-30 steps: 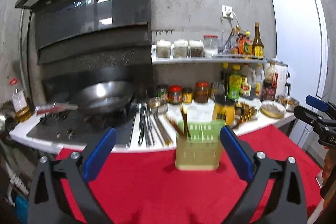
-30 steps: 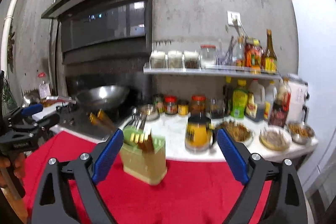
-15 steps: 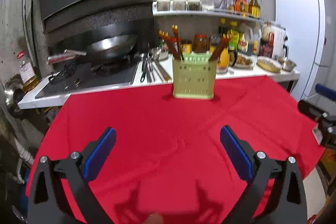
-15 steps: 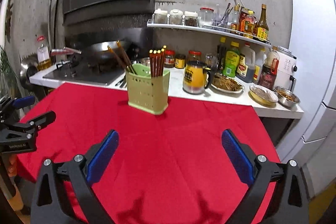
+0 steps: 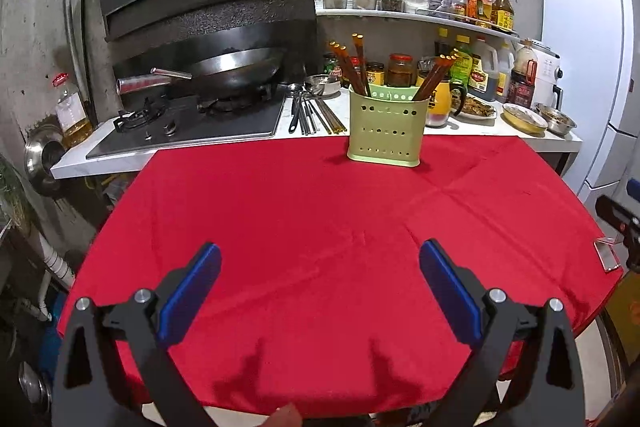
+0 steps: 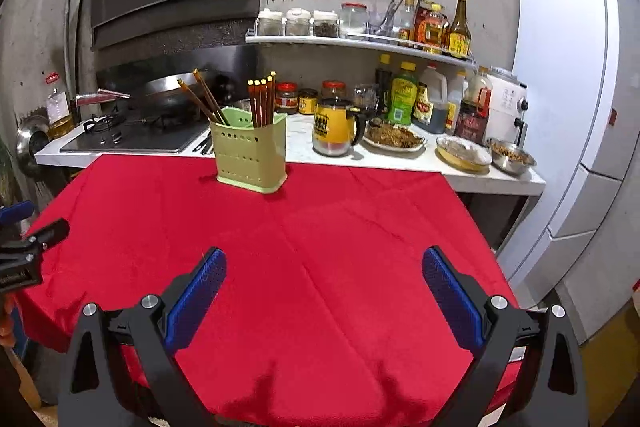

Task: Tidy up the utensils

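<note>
From the left wrist view, the left gripper (image 5: 320,259) hangs over the near edge of the red cloth (image 5: 304,227), its blue pads spread wide and holding nothing. The green holder (image 5: 385,129) stands upright at the far edge of the cloth, well apart from the gripper, with chopsticks (image 5: 356,67) leaning out in separate bunches, left and right. More utensils (image 5: 312,113) lie loose on the white counter (image 5: 120,155) just behind the holder, beside the stove. If these are what is left to sort, the next reach is a long one: go over or around the holder, not through the leaning sticks, and pinch one piece near its middle so it does not swing.

From the right wrist view, the right gripper (image 6: 324,263) is likewise spread and empty above the near cloth. The holder (image 6: 251,157) sits ahead and a little left, with one bunch of chopsticks (image 6: 262,103) standing nearly straight and a pair tilted left. The left gripper (image 6: 28,247) shows at the left edge. The holder looks light, so steadying it with one gripper while the other drops pieces in should keep it from tipping.
</note>
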`<state>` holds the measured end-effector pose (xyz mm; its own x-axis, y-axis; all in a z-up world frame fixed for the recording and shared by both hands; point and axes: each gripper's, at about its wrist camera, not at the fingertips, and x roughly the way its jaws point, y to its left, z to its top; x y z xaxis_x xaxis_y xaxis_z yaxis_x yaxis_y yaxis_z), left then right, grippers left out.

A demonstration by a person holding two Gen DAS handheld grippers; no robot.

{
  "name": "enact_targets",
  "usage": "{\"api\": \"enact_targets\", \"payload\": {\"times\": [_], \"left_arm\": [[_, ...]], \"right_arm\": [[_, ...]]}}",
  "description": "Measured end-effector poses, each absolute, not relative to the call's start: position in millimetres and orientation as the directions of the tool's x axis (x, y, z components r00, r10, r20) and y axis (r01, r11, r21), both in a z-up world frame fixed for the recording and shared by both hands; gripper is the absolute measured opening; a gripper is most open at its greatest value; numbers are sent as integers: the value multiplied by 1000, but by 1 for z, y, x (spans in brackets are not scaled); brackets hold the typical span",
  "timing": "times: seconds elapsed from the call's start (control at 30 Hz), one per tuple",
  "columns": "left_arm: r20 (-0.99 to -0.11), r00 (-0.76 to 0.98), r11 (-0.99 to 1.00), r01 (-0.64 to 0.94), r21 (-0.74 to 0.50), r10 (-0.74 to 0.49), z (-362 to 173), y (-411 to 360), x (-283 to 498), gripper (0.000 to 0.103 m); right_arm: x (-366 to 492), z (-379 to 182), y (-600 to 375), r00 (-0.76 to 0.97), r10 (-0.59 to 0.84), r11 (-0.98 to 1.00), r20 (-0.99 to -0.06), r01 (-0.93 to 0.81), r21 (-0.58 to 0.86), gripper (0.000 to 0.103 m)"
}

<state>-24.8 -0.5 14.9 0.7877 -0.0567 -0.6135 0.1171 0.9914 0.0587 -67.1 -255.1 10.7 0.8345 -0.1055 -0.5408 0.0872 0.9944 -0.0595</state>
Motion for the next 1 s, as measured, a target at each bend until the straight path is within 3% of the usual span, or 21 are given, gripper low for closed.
{"api": "enact_targets", "payload": {"times": [1.0], "left_arm": [[-615,786,991,123,56,-63,18,-3,-19,97]], "right_arm": [[-62,8,-261,831,-113,994,-544,97,-59,97]]}}
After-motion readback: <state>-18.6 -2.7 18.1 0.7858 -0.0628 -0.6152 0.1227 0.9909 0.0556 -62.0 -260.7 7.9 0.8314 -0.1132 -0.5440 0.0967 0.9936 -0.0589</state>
